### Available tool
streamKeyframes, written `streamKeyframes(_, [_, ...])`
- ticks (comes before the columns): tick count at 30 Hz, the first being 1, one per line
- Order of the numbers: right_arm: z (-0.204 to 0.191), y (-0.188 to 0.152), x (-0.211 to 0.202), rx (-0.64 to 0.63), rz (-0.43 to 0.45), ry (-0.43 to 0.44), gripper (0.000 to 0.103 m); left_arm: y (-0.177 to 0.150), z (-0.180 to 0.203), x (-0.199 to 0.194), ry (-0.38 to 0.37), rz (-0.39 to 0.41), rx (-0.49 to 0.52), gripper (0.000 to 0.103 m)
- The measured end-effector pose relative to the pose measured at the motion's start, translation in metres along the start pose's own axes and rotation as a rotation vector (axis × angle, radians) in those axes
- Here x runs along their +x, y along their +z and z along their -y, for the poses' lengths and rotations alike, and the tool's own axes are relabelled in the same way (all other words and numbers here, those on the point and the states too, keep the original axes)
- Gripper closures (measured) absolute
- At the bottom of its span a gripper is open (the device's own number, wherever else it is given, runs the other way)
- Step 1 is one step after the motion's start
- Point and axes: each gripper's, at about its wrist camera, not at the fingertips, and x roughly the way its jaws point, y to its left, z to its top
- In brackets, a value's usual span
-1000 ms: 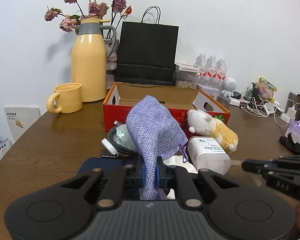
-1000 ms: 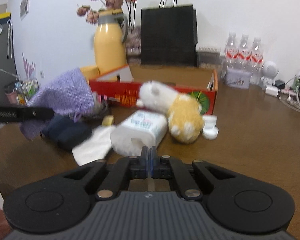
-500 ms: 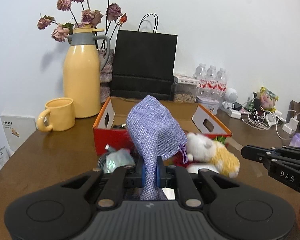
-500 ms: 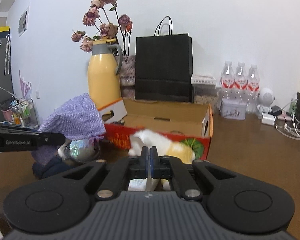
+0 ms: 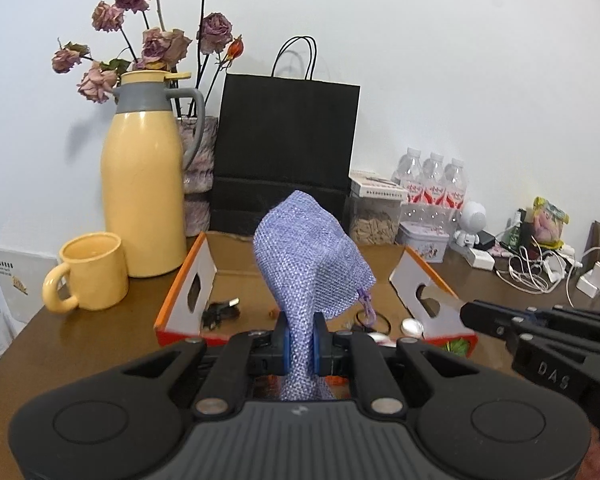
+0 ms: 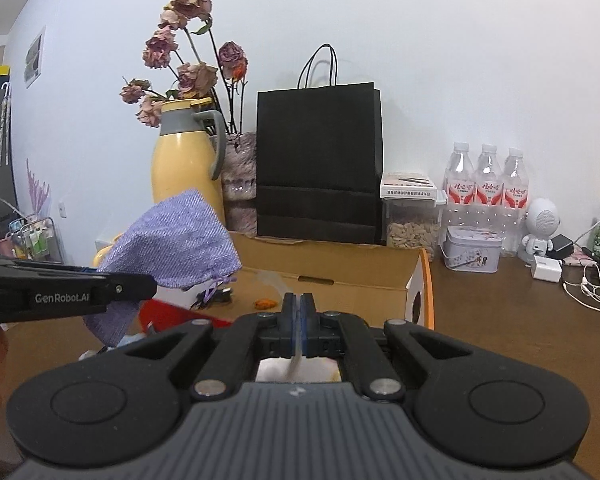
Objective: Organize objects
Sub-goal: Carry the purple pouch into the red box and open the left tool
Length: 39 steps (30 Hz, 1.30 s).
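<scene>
While clamped: pouch [image 5: 312,256] in left gripper [image 5: 300,338]

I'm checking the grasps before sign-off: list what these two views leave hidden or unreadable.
- Purple pouch: its contents, opaque fabric; its lower end, left wrist view, hidden behind the left gripper.
- Right gripper: shut on a thin pale strip; what hangs from it, right wrist view, is hidden behind its body.
- Cardboard box: near floor, both views, hidden by grippers.
- Small orange bit: too small to identify.
</scene>
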Motion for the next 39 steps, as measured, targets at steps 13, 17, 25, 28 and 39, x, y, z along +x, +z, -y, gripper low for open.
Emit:
streamKeyframes(13, [0.013,0.023,0.059,-0.008,-0.005,-0.031,0.100,0.030,-0.005,0.067,0.038,-0.034,-0.033,0.094])
streamKeyframes(17, [0.018,0.025,0.079,-0.004,-0.019,-0.038,0.100,0.035,-0.010,0.088,0.062,-0.047,-0.046,0.094])
streamKeyframes(25, [0.028,0.021,0.107,0.002,-0.060,-0.049,0.100,0.035,-0.016,0.116,0.084,-0.080,-0.042,0.094])
streamKeyframes(28, [0.029,0.019,0.112,-0.002,-0.079,-0.049,0.100,0.034,-0.018,0.120,0.093,-0.089,-0.046,0.093])
streamKeyframes(39, [0.033,0.011,0.117,-0.015,-0.127,-0.102,0.007,0.035,-0.019,0.119,0.182,-0.033,-0.038,0.001])
